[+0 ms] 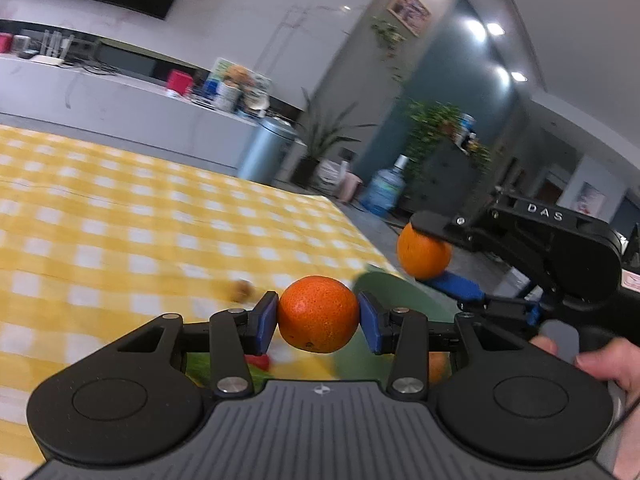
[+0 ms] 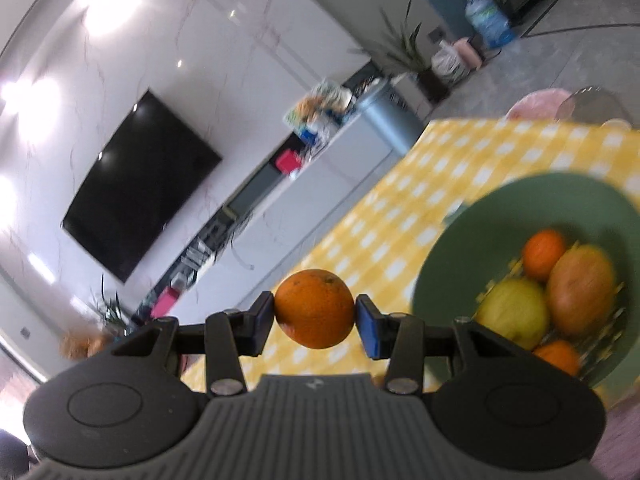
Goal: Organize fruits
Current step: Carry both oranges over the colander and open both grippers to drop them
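A: What are the two grippers carrying?

B: One orange each. In the left wrist view the left gripper [image 1: 318,316] has its blue fingers [image 1: 267,322] pressed on either side of a reddish orange [image 1: 318,314], low in the middle of the frame and clear of the surface. The right gripper [image 2: 315,318] clamps a second orange [image 2: 314,308] the same way, centre bottom of its own view.

A: And where would they go?

B: My guess is the green bowl [image 2: 448,256], lower right in the right wrist view. It already holds a yellow fruit [image 2: 514,312], a mango-like one [image 2: 580,290] and two small oranges [image 2: 544,254].

A: Which hand is nearer?

B: Likely the right: the bowl sits just right of its fingers and below them. From the left wrist view only a slice of green rim [image 1: 384,284] shows beyond the fingers, so that hand seems set back. Oranges are round, so no long axis matters.

A: The yellow checked surface [image 1: 120,220]?

B: It runs up and left, blurred.
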`<action>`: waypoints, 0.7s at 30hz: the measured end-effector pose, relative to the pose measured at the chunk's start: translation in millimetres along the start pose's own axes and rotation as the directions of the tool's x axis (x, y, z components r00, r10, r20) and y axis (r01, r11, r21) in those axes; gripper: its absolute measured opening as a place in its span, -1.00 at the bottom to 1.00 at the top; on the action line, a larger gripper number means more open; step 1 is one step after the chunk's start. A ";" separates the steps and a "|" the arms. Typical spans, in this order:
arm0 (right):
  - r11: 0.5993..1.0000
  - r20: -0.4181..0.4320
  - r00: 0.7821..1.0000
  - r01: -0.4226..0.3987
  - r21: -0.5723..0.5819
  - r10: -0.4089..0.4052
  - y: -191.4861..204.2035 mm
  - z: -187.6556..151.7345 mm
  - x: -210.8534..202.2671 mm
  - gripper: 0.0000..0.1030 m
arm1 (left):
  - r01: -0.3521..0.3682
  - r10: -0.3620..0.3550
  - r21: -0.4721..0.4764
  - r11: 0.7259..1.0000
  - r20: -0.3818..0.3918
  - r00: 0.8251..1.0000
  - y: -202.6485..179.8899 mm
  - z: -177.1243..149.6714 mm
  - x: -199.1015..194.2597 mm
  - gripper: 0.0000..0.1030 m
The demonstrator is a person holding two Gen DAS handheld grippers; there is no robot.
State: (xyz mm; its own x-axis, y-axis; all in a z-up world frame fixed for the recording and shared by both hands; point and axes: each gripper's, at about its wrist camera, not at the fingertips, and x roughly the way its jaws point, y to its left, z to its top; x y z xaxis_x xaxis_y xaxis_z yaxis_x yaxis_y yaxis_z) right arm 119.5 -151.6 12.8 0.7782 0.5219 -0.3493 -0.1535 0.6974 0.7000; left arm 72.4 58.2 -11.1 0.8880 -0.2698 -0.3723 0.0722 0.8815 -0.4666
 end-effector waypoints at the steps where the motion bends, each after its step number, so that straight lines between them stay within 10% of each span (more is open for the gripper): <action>1: 1.000 0.014 1.000 0.002 0.012 -0.002 -5.4 5.2 -5.1 -0.19 | 0.005 -0.005 0.009 1.000 0.000 1.000 -5.0 -3.8 2.0 -0.05; 10: 0.987 0.101 0.989 0.096 0.126 -0.109 -57.2 31.6 -22.0 -0.19 | 0.094 -0.092 0.017 0.995 -0.078 0.993 -28.3 -23.2 25.6 -0.05; 17: 0.968 0.012 0.989 0.144 0.205 -0.150 -81.9 29.3 15.0 -0.19 | 0.110 -0.104 0.041 0.993 -0.119 0.987 -31.9 -31.5 38.0 -0.05; 21: 0.963 -0.012 0.980 0.196 0.184 -0.197 -84.4 31.1 34.9 0.15 | 0.116 -0.109 0.047 0.992 -0.135 0.985 -33.8 -32.6 41.5 -0.05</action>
State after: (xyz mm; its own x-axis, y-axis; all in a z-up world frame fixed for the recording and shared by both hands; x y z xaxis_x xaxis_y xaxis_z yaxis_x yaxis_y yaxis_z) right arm 178.6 -207.5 -39.1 0.7860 0.3800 -0.4877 0.1165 0.6836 0.7205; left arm 92.0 4.6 -37.0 0.8052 -0.4141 -0.4245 0.1962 0.8615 -0.4683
